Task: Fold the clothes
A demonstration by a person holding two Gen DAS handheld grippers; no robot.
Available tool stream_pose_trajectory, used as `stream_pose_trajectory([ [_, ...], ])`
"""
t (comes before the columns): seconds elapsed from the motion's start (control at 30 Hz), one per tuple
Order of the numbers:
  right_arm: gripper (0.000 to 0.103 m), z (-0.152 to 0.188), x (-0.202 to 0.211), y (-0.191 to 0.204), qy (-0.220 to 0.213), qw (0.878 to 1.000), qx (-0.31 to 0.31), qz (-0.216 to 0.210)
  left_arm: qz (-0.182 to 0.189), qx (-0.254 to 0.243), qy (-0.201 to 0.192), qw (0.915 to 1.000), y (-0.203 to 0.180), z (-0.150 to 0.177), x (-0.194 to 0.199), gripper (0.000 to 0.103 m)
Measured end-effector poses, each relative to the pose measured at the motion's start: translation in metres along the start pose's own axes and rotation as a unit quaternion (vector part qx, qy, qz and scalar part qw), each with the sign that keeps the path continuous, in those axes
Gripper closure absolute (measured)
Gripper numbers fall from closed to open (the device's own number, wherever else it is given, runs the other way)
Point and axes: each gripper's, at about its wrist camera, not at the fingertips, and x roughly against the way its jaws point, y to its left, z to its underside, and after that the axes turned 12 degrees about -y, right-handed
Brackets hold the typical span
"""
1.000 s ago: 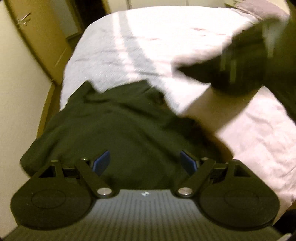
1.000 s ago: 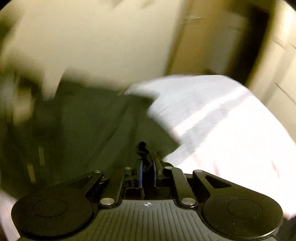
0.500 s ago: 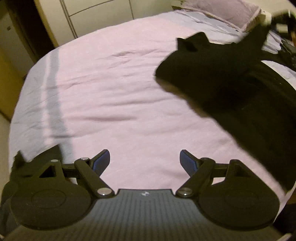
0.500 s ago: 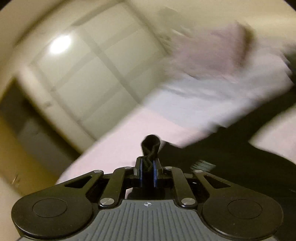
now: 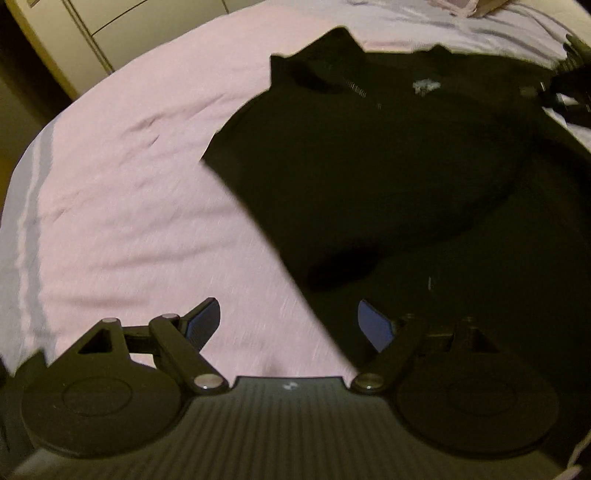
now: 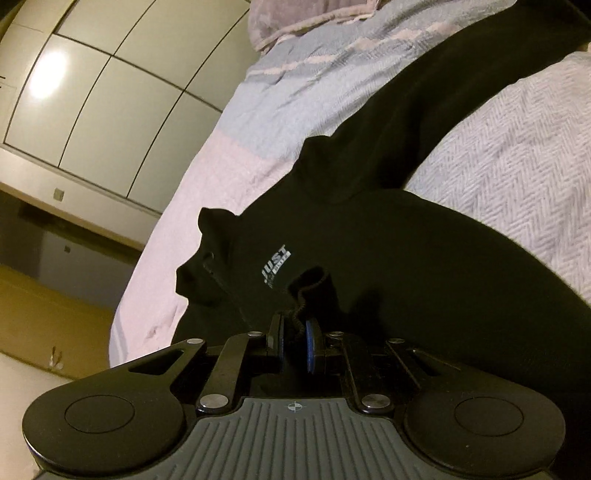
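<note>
A: From my left wrist view, the black garment (image 5: 369, 166) runs off the right edge, so I cannot trace its far sleeve. The small pale print (image 5: 424, 86) on it is too smeared to read.

B: On my right wrist view, the second line under the "JUST" lettering (image 6: 276, 265) is illegible. The fold of cloth (image 6: 308, 286) between the pads hides how much is pinched, and the pillow (image 6: 295, 18) is cropped at the top

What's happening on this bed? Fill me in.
A person with a gripper in each hand is folding a black top spread on the pale bedspread. The right gripper is shut on a bunched bit of the fabric near its printed logo. The left gripper is open and empty above the garment's edge.
</note>
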Motion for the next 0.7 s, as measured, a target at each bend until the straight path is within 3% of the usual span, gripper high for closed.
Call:
stream_pose_trajectory([
  [0.13, 0.093, 0.0, 0.011, -0.013, 0.018, 0.999, 0.029, 0.039, 0.01, -0.011, -0.018, 0.9997, -0.007, -0.02, -0.043, 0.024],
  [0.27, 0.087, -0.002, 0.022, -0.023, 0.023, 0.996, 0.047, 0.072, 0.024, -0.033, 0.007, 0.9992, -0.01, -0.025, -0.08, 0.027],
  [0.6, 0.079, 0.027, 0.048, 0.027, 0.0, 0.987, 0.15, 0.061, 0.059, -0.06, 0.011, 0.9964, -0.011, -0.005, -0.09, 0.027],
  [0.7, 0.078, 0.041, 0.03, 0.03, 0.031, 0.98, 0.181, 0.071, 0.063, -0.065, 0.014, 0.9958, -0.015, 0.002, -0.096, 0.027],
])
